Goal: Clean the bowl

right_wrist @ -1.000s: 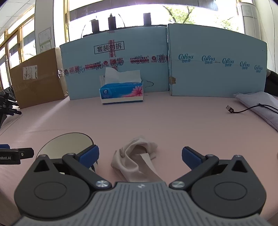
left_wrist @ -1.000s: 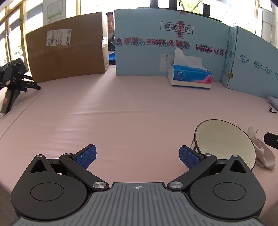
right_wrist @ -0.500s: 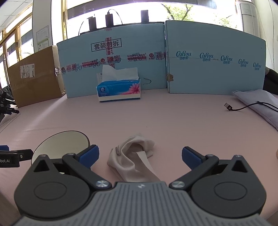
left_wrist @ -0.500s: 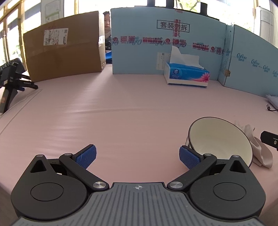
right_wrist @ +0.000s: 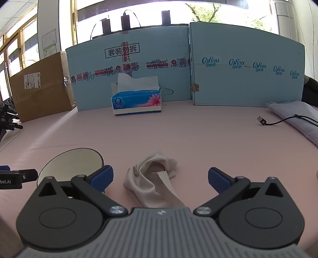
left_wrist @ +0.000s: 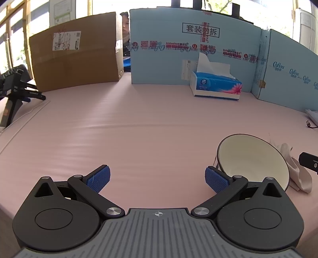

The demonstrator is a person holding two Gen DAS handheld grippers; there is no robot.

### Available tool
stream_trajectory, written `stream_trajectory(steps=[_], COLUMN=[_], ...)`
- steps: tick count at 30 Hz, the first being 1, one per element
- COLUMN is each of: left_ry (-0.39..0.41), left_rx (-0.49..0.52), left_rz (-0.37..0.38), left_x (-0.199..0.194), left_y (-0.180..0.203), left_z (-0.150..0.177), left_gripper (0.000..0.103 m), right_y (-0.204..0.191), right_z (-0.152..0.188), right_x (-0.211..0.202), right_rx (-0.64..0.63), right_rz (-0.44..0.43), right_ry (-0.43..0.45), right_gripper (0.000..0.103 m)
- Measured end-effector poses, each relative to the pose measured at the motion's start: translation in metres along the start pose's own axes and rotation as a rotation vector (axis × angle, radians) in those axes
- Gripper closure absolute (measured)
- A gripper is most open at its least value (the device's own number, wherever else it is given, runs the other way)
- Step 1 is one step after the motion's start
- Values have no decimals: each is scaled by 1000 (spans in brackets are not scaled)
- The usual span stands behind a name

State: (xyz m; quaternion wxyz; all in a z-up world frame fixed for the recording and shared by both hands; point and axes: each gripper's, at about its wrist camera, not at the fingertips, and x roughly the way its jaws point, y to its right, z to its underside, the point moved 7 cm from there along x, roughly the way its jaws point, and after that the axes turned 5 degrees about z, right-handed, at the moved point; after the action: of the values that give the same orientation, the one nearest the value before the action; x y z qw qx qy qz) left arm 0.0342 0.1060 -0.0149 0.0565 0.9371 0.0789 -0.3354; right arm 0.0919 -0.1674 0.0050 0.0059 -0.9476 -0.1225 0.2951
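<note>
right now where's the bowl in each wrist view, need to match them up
Left wrist: the bowl sits at lower right, just beyond the left gripper's right finger, with the cloth on its far side.
Right wrist: the bowl sits at lower left, partly behind the right gripper's left finger; the cloth lies between the fingers.
Shared landmark: the blue tissue box by the blue boards.

A makeshift recording room is showing: pale blue printed cardboard panels [right_wrist: 178, 75] are fencing a pink-covered table [right_wrist: 178, 135], tall windows [right_wrist: 139, 12] glowing behind.
</note>
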Motion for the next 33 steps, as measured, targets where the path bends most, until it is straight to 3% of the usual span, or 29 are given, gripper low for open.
stream_trajectory(steps=[33], left_ry=[-7], left_rx=[-7], left_rz=[17], left_x=[1], left_y=[1], left_z=[0], left_gripper=[0], right_y=[4], right_z=[-5], right_x=[6], right_rx=[-5], right_rz=[18], right_ry=[-3], right_gripper=[0])
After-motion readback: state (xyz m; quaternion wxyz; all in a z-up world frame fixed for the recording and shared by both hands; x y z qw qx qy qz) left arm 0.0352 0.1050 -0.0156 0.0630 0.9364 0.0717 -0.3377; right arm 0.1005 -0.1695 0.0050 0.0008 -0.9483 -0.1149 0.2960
